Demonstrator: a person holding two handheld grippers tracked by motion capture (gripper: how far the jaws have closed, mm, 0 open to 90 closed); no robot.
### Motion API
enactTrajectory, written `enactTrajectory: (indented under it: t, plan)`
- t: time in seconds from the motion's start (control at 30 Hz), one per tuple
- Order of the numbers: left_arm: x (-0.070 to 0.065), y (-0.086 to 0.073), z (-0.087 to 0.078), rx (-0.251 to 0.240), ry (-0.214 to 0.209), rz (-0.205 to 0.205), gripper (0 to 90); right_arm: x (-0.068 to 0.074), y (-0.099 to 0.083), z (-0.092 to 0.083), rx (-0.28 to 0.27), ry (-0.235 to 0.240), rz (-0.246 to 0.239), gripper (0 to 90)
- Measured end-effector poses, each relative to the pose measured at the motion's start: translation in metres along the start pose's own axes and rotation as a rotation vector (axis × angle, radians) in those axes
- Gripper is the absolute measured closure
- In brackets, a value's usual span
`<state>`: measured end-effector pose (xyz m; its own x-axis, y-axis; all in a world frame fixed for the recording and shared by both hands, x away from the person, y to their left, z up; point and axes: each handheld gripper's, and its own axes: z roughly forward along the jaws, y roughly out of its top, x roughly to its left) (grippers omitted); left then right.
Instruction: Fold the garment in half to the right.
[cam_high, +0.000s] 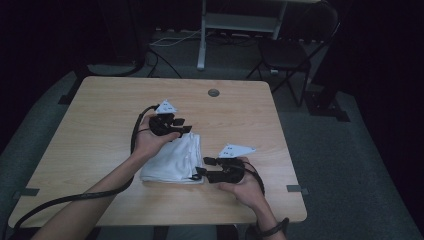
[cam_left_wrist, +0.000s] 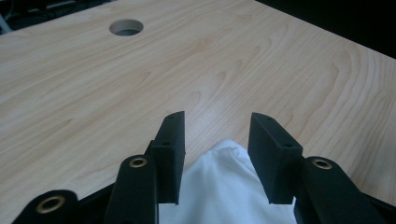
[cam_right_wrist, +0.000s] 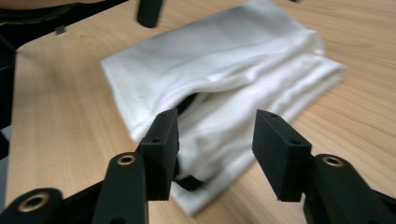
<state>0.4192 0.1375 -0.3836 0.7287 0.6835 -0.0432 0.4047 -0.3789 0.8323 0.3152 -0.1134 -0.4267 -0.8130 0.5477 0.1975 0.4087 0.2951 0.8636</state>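
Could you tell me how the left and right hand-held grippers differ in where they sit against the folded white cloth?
The left hand-held gripper sits at the far end of the folded white cloth, while the right hand-held gripper sits at its near right edge. The left one looks past a cloth corner onto bare table; the right one faces the cloth's layered side. On both, the jaws stand apart and press on nothing.

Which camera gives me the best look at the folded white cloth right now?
The right gripper view: the folded white cloth lies close, layers and a dark gap between folds visible, slightly blurred. The high view shows its whole outline on the table, small and dim. The left gripper view catches one corner.
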Motion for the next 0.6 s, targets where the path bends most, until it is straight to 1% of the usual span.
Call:
enactTrajectory:
  t: [0.17, 0.33, 0.37, 0.43, 0.47, 0.6]
  plan:
    - [0.006, 0.003, -0.010, 0.007, 0.039, 0.006, 48.4, -0.007, -0.002, -0.008, -0.013, -0.044, 0.023, 41.7]
    - [0.014, 0.004, -0.025, 0.008, 0.075, 0.003, 40.2, -0.004, -0.001, -0.007, -0.008, -0.052, 0.016, 37.4]
    - [0.016, 0.004, -0.028, 0.009, 0.085, 0.003, 39.0, -0.004, 0.000, -0.005, -0.007, -0.054, 0.012, 36.5]
    - [0.022, 0.000, -0.034, 0.013, 0.106, -0.010, 33.7, -0.004, 0.002, -0.003, -0.005, -0.059, 0.008, 34.7]
    - [0.024, -0.001, -0.037, 0.018, 0.109, -0.014, 31.2, -0.004, 0.003, -0.001, -0.005, -0.061, 0.011, 33.8]
    - [0.033, -0.013, -0.047, 0.016, 0.122, -0.031, 30.7, -0.004, 0.006, 0.003, 0.001, -0.080, 0.009, 29.6]
